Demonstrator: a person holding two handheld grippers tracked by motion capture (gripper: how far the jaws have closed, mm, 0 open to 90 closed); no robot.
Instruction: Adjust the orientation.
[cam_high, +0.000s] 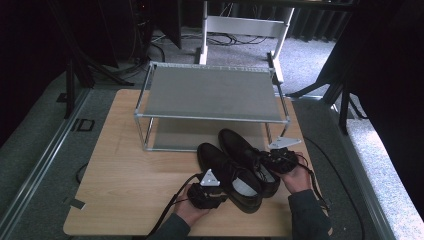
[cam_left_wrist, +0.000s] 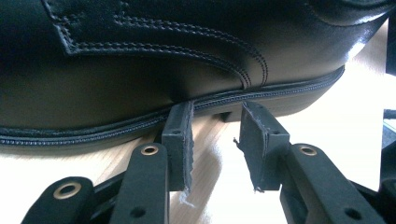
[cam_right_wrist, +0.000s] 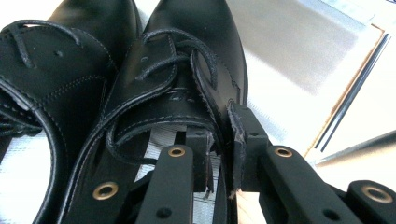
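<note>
right gripper (cam_right_wrist: 223, 154): right shoe's (cam_high: 245, 150) collar wall is pinched, for lifting toward rack (cam_high: 210, 92) | left gripper (cam_left_wrist: 215, 140): fingers parted narrowly at left shoe's (cam_left_wrist: 154, 60) sole, nothing gripped

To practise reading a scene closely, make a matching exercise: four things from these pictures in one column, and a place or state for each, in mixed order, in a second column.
1. left gripper
2. right gripper
3. rack
4. left shoe

a. bare shelves, behind the shoes
b. shut on the right shoe
c. open, at a sole's edge
d. lies beside its pair on the table

Pairs: 1-c, 2-b, 3-a, 4-d
</note>
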